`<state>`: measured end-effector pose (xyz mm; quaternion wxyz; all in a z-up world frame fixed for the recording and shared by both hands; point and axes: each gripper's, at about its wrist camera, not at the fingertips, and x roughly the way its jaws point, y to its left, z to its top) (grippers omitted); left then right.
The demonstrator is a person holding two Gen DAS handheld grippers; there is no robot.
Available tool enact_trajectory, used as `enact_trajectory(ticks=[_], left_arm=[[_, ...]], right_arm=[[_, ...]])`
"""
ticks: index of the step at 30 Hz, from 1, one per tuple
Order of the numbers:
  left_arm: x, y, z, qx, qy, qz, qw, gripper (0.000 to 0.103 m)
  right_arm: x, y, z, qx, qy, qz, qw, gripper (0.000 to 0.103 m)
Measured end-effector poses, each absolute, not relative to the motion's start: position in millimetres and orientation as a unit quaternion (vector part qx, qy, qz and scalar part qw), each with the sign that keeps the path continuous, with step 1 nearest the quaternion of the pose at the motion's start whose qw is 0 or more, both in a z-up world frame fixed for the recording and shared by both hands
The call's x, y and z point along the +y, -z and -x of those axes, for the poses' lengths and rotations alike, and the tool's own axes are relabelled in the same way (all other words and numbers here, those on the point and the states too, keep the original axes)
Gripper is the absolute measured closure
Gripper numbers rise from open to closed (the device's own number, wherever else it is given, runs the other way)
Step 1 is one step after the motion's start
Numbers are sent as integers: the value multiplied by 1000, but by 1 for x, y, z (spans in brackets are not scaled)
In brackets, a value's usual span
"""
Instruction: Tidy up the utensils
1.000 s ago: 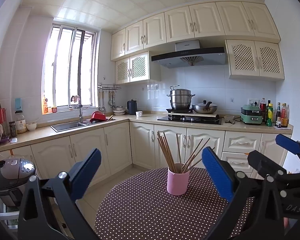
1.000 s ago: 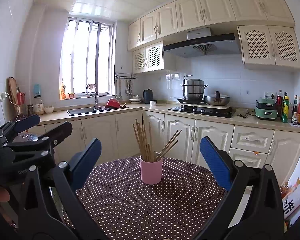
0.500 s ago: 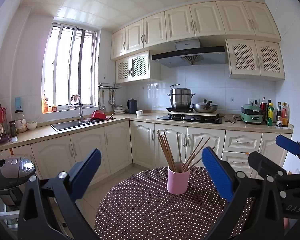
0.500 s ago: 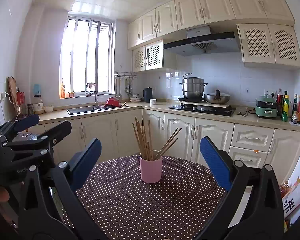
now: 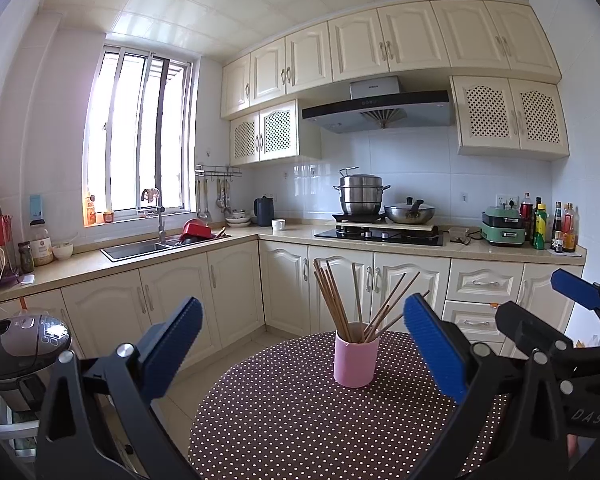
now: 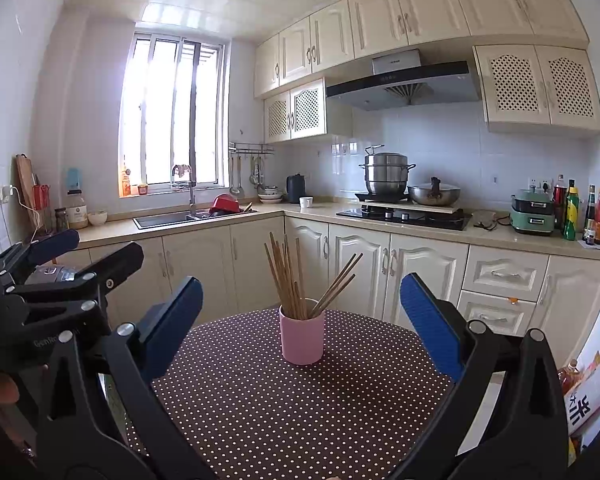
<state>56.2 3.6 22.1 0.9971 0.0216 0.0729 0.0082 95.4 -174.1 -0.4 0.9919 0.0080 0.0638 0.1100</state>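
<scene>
Left gripper (image 5: 302, 344): black frame, two blue ribbed pads, jaws spread wide, nothing between them. It hovers above the near edge of the table, apart from everything on it.

Right gripper (image 6: 300, 320): same build, jaws equally wide, nothing held. In the left wrist view it shows at 3 o'clock (image 5: 556, 312); in the right wrist view the left gripper shows at 9 o'clock (image 6: 72, 256). The two sit side by side, apart.

Pink cylindrical cup (image 5: 356, 358) (image 6: 302, 334): upright on the table, at 12 o'clock from the right gripper and slightly toward 1 o'clock from the left, beyond the pad tips of both, touched by neither.

Thin brown wooden chopsticks (image 5: 336, 300) (image 6: 288, 276): a bundle standing in the cup; most lean toward 11 o'clock, a few splay toward 2 o'clock.

Round table with dark brown white-dotted cloth (image 5: 300, 420) (image 6: 280, 400): bears the cup.

Cream panelled base cabinets (image 5: 228, 292): behind the table at 12 o'clock, under a beige counter running in an L.

Steel sink with tap (image 5: 140, 246): 10 o'clock, below the window; a red bowl (image 5: 196, 229) just beside it.

Black gas hob (image 5: 380, 236): 1 o'clock, carrying a stacked steel steamer pot (image 5: 360, 194) and a lidded steel wok (image 5: 410, 213).

Green electric cooker (image 5: 504, 226) and a row of sauce bottles (image 5: 552, 226): 2 o'clock on the counter.

Dark rice cooker (image 5: 24, 344): 8 o'clock, left wrist view.
</scene>
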Motion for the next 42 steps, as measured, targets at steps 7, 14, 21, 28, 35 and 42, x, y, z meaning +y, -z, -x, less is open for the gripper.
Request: enact_trajectory(ticks=[7,14,21,28,35,42], left_arm=[[3,-22,-56,74,-8,-22,997,4],[3,-21,-58,76,-9,-21,997,4],[2,-21,-59,76,-9,-21,997,4],[1,-21,-60,77,-8,-21,997,4],[0,-20,-62,78,-9,-23,997,4],[1,-19,-64,82,-6,-22,996,4]], right_arm=[[-173,0,-94,66,-110,-8,992,6],[-174,0,-95,66,-110,-7,992,6],[-173,0,-95,66,-111,-8,992,6],[-173,0,-95,66,-111,-9,992,6],[-172,-1,-97,67,-112,-9,991,6],[-171,-1,-99,68,-113,-9,991,6]])
